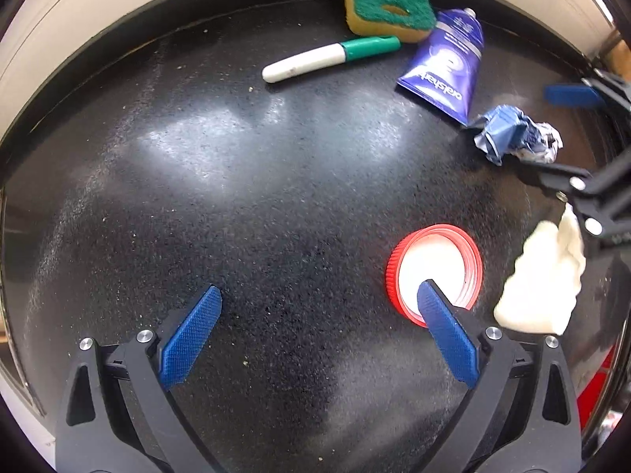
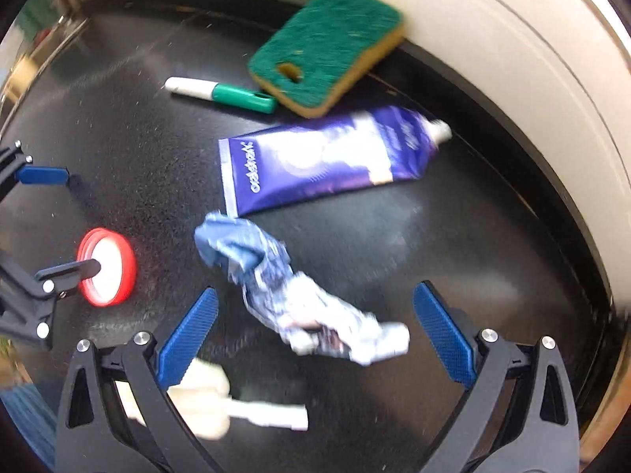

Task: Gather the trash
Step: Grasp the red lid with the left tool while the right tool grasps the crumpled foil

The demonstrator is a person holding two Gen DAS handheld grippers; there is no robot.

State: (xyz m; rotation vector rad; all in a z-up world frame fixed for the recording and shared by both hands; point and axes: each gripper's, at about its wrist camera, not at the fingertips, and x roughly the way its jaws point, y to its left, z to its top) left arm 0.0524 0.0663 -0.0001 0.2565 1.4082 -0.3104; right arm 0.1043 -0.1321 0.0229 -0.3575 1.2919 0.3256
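Observation:
A crumpled blue-and-silver wrapper (image 2: pixel 292 295) lies on the black counter between the fingers of my open right gripper (image 2: pixel 315 331); it also shows in the left wrist view (image 1: pixel 516 134). A red bottle cap (image 1: pixel 434 272) lies upside down, and the right finger of my open left gripper (image 1: pixel 319 331) sits over it; the cap also shows in the right wrist view (image 2: pixel 106 266). A white crumpled piece (image 1: pixel 544 276) lies to the right of the cap and under my right gripper's left finger (image 2: pixel 205 398).
A blue toothpaste tube (image 2: pixel 327 157), a green-capped marker (image 2: pixel 221 92) and a green-and-yellow sponge (image 2: pixel 327 47) lie toward the back by the cream wall. The black counter (image 1: pixel 236 197) stretches left of the cap.

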